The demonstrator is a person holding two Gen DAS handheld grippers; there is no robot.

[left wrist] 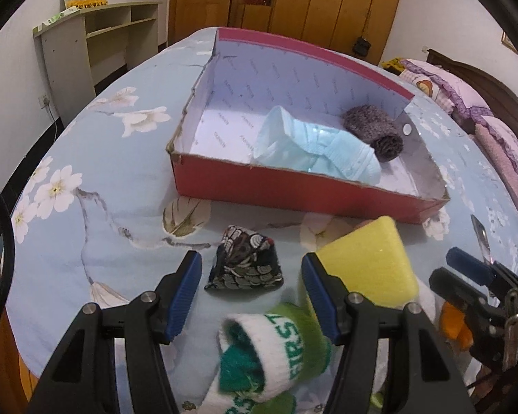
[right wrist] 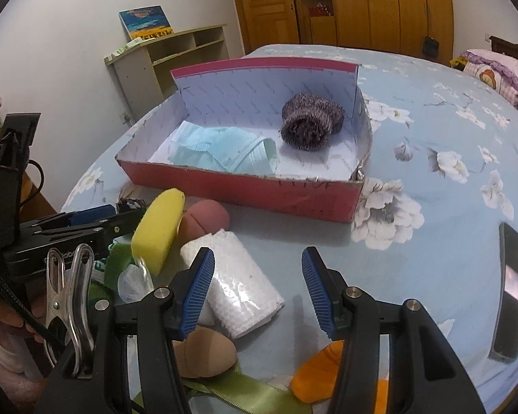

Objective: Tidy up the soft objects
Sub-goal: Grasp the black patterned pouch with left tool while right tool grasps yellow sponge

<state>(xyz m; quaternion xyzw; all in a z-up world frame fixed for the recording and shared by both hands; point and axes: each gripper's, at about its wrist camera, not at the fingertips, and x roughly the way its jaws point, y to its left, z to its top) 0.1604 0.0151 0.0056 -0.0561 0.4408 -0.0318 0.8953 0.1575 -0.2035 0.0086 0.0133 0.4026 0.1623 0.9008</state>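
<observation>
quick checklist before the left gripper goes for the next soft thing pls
1. Left gripper open with nothing between its fingers: ok.
2. Right gripper open and free: ok.
3. Target in line: the black patterned pouch lies just ahead of the left gripper, apart from the green and white sock: ok.
4. Room in the red box: blue face mask and grey knit sock take the right part, left part free: ok.
5. Yellow sponge crowds the left gripper's right finger: not ok.
6. Whether the pouch is snagged underneath: cannot tell.
</observation>
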